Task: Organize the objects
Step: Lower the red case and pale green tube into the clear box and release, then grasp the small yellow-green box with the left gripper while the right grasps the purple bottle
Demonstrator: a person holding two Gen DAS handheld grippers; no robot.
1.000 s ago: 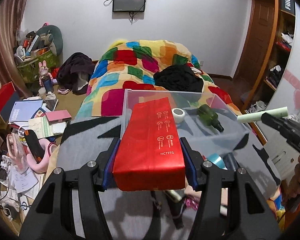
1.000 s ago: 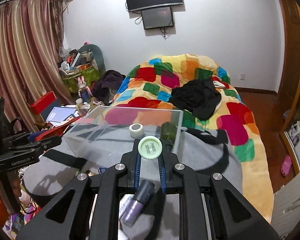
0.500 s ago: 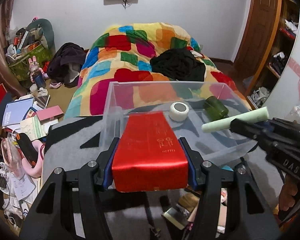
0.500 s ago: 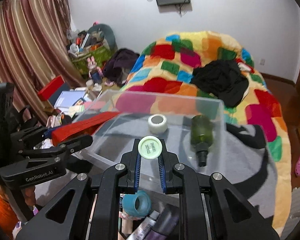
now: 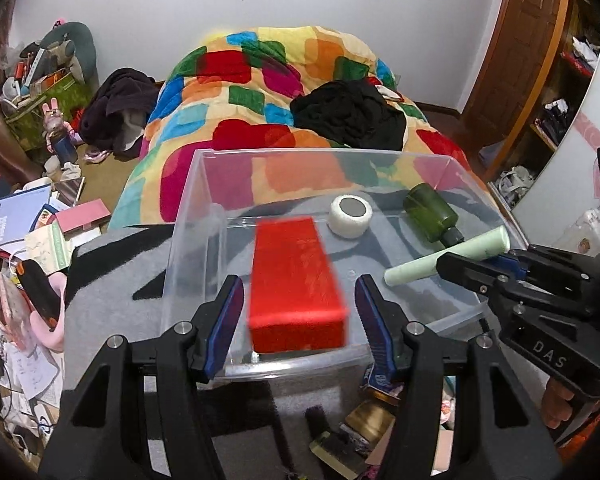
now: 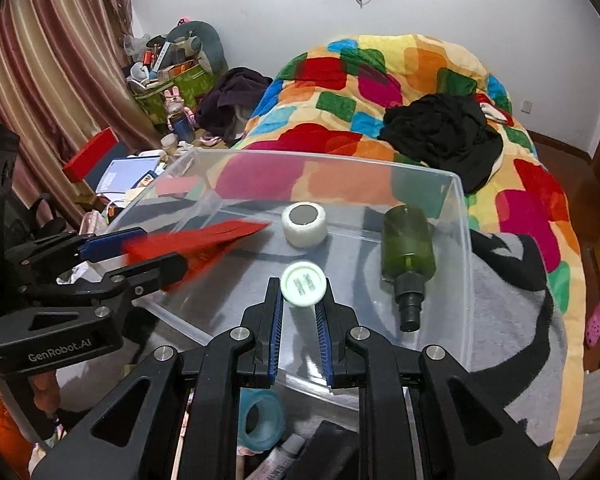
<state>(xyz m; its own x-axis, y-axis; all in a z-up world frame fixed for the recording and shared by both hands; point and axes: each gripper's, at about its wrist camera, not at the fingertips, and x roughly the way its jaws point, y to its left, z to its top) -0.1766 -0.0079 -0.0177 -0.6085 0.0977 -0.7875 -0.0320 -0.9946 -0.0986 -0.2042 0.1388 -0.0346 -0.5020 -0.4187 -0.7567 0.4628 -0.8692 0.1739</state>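
- Left tool (image 5: 298, 312): jaws spread wide, gap on both sides of the red box (image 5: 296, 284). Box looks blurred, apparently released and dropping into the clear bin (image 5: 188, 216); contact with the bin floor cannot be told.
- In the right wrist view the left tool (image 6: 132, 254) sits at 9 o'clock, red box (image 6: 204, 240) between its fingers, tilted toward the bin's middle.
- Right tool (image 6: 299, 312): pinching the pale green tube (image 6: 303, 283) near its cap end, tube pointing forward over the bin. From the left view it enters at 3 o'clock, tube (image 5: 448, 256) angled across the bin's right wall.
- Inside the bin, further out: white tape roll (image 5: 350, 216) at 12 o'clock of the red box, near but apart; dark green bottle (image 5: 430, 212) lying on its side at 2 o'clock, nozzle toward the camera.
- Clutter of small items (image 5: 356, 432) below, outside the bin's near wall.
- Far: bed with colourful quilt (image 5: 260, 92) and black clothes (image 5: 348, 114).
- Judged step: box drop-off, tube next. To do it well: lift the left tool straight up and clear so the fingers don't drag the box; lower the tube into the free floor between box and bottle, low before opening so it doesn't roll onto the tape or bottle.
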